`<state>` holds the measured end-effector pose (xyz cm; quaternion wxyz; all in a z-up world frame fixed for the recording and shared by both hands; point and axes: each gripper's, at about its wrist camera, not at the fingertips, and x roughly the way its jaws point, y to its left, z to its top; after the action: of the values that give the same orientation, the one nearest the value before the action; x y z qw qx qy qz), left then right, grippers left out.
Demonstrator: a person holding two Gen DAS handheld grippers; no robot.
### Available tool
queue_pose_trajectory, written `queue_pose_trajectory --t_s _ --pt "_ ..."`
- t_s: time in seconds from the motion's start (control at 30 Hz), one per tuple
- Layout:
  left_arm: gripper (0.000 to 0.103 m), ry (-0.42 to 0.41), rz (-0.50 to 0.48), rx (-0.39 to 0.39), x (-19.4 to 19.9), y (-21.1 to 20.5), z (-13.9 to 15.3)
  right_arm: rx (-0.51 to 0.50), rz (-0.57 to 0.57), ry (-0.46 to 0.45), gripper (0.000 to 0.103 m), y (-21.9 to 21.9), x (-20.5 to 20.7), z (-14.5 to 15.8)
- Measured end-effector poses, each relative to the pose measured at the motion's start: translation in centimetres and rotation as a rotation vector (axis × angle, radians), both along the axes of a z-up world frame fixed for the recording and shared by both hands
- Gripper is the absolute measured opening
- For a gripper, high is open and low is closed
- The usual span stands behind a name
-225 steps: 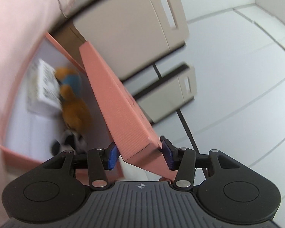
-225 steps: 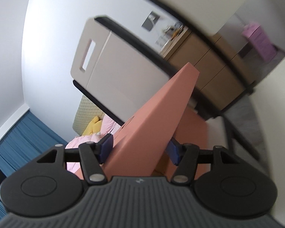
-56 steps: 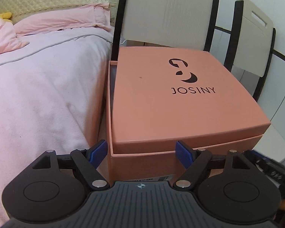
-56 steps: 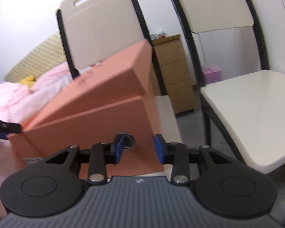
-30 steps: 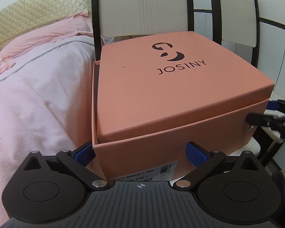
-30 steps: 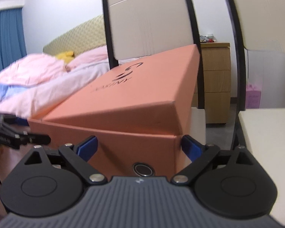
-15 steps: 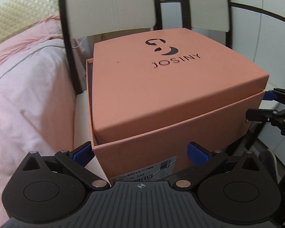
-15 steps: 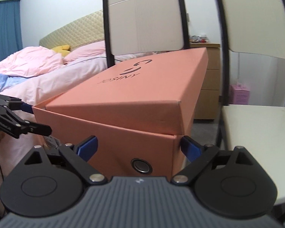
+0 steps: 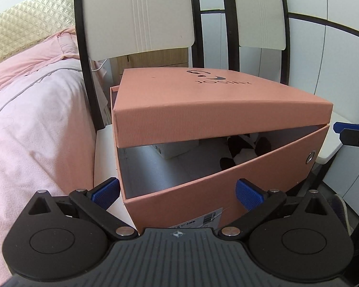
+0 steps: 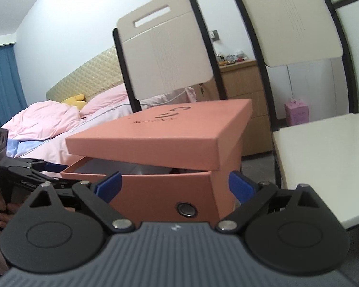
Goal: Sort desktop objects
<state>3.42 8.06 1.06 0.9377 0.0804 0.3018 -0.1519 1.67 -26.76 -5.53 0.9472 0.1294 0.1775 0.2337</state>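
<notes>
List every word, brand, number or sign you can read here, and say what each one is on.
"JOSINY", with a curved logo above it: lid of the pink box; in the right wrist view it is too blurred to read.
"5 57": white barcode sticker on the box's front wall; only a fragment is readable, the rest is too small.
Faint lettering on the left gripper: too blurred.

Left tongs point(image 9: 177, 192) and right tongs point(image 10: 174, 186): black linkages, blue pads, silver screws, ribbed grey housing
</notes>
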Motion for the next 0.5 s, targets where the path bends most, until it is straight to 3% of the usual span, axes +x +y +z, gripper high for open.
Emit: queue_pose_trajectory --t_s 0.2,0.5 --pt "0.103 -0.038 0.010 -0.019 -0.3 0.3 0.8 0.074 -0.012 -0.011 0.097 -1.3 -0.2 0.2" --pt "0.103 -0.132 0.032 -0.123 -1.4 1.0 2.1 0.184 -0.046 -0.024 0.097 -3.1 -0.4 0.6"
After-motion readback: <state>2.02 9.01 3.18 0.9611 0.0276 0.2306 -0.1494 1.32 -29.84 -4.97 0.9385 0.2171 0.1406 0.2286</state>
